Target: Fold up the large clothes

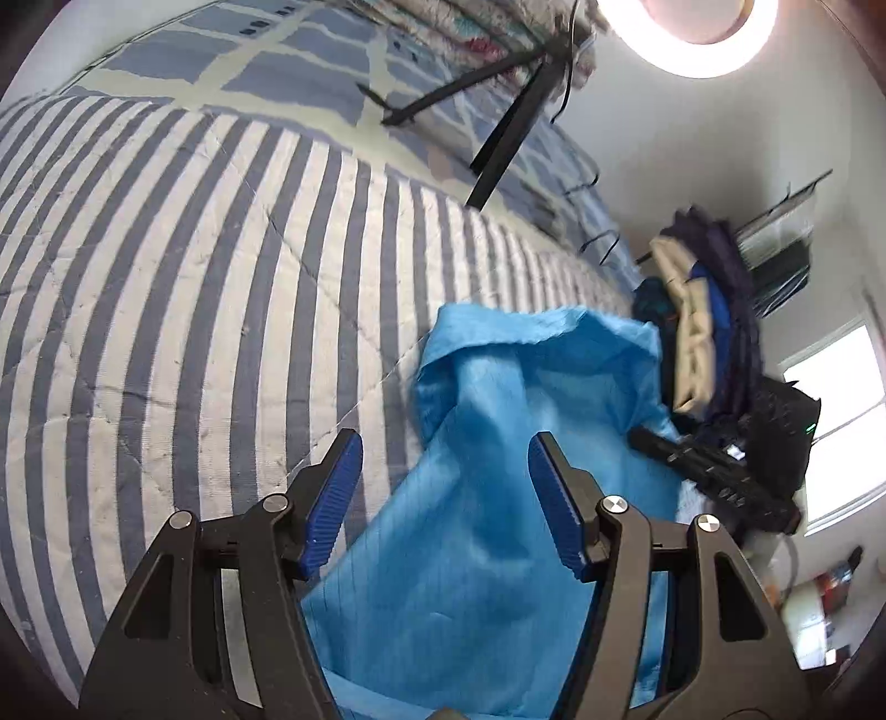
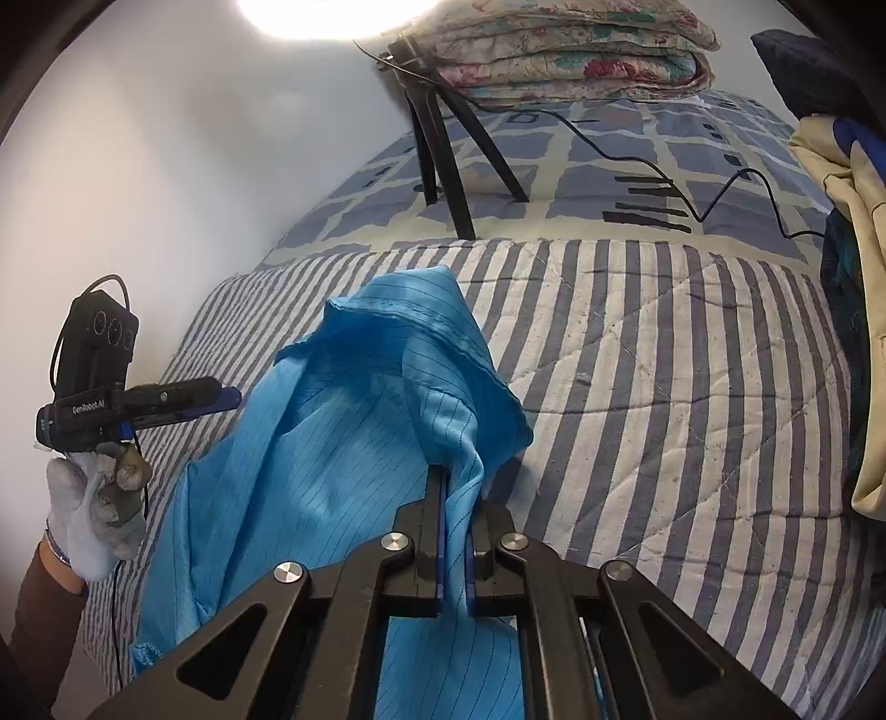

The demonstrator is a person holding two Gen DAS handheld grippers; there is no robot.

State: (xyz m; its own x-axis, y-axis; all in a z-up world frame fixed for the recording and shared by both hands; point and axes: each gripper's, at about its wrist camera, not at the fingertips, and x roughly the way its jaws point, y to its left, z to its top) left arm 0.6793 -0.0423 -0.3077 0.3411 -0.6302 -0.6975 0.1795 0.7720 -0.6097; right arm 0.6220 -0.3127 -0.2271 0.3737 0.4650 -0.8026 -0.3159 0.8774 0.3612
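A bright blue garment (image 2: pixel 354 421) hangs bunched above a striped quilt (image 2: pixel 664 354) on a bed, pinched along one fold by the right gripper (image 2: pixel 455 531), whose jaws are pressed together on the cloth at the near centre of the right wrist view. In the left wrist view the left gripper (image 1: pixel 446 482) stands with its blue-padded fingers (image 1: pixel 332 498) spread wide, the same blue fabric (image 1: pixel 498 498) lying past and below them without being clamped. Seen from the right wrist camera, that left tool (image 2: pixel 138 401) sits at the left of the scene, just beside the garment's edge, held by a gloved hand (image 2: pixel 94 504). Farther back, the quilt gives way to a blue-and-cream checked bedspread (image 2: pixel 609 160), where a black tripod (image 2: pixel 443 149) stands with a cable (image 2: pixel 637 160) trailing to the right. A folded floral blanket (image 2: pixel 559 50) lies at the far end, and a pile of clothes (image 2: pixel 847 277) rises at the right edge.
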